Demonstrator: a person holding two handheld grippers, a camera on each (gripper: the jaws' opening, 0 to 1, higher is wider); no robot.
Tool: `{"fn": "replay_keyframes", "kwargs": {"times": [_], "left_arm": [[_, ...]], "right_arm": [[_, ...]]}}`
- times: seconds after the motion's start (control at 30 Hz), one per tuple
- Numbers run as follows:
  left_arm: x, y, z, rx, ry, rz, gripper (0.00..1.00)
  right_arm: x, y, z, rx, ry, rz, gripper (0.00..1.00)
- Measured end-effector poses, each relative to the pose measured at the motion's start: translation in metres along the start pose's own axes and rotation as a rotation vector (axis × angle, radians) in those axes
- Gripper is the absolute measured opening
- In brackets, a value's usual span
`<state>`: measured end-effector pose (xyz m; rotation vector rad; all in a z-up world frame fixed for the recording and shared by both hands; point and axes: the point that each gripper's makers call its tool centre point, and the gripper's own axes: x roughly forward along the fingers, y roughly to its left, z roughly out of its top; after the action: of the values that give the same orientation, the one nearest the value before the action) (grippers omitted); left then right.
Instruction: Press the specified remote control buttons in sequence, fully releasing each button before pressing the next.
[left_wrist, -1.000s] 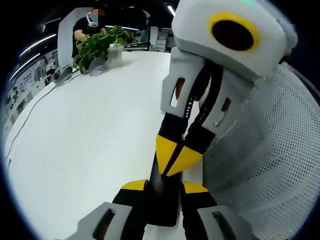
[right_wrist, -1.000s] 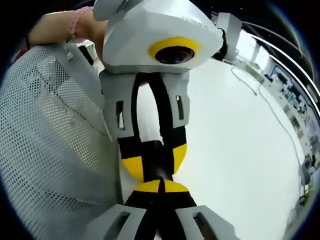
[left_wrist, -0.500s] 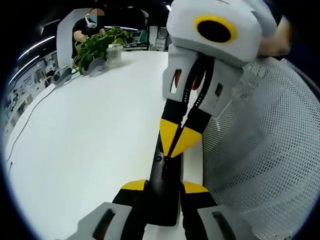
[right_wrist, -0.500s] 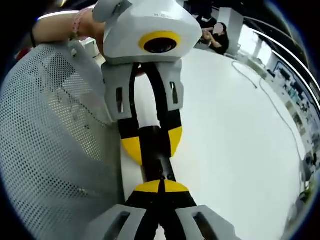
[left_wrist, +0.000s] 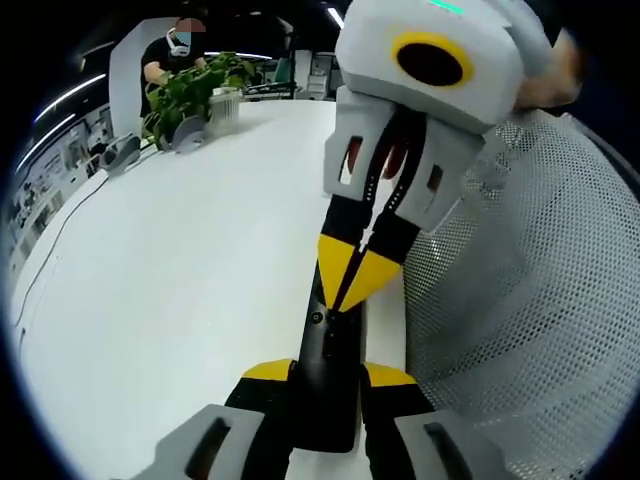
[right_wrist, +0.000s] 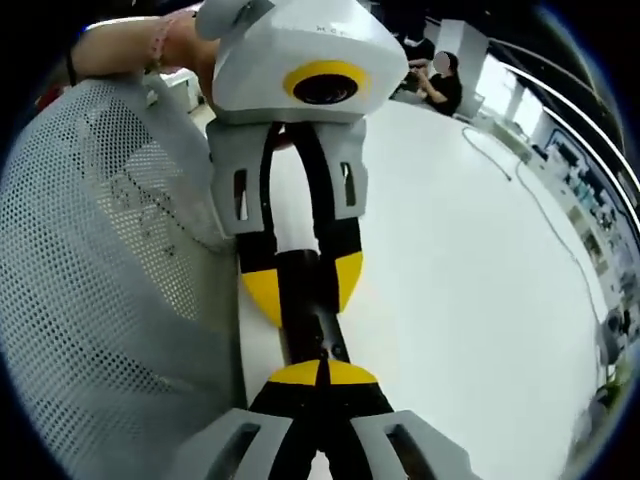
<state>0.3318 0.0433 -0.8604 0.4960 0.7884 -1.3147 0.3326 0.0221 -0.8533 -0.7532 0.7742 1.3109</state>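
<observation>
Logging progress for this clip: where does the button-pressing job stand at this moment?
Done: the left gripper is clamped on the black remote, holding it over the white table. In hand: the right gripper, jaws shut to a point, has its tips at the remote's upper face, at or just off a button; contact cannot be judged. Left: how many presses remain cannot be read from these views.

Open office: long white table (left_wrist: 180, 260)

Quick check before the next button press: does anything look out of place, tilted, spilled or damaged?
Nothing stands out. The left gripper holds the black remote by one end over the white table, and the right gripper, jaws closed, points at its face. No spills or damage show.
</observation>
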Motion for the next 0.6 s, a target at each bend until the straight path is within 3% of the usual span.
{"fn": "replay_keyframes", "kwargs": {"times": [0.2, 0.6], "left_arm": [[0.0002, 0.0004, 0.0001, -0.011, -0.006, -0.001, 0.25], [0.0001, -0.0002, 0.0, 0.001, 0.0, -0.001, 0.25]], "right_arm": [[-0.0035, 0.0009, -0.0056, -0.018, 0.037, -0.002, 0.0], [-0.0046, -0.0007, -0.0099, 0.014, 0.039, 0.006, 0.03]]}}
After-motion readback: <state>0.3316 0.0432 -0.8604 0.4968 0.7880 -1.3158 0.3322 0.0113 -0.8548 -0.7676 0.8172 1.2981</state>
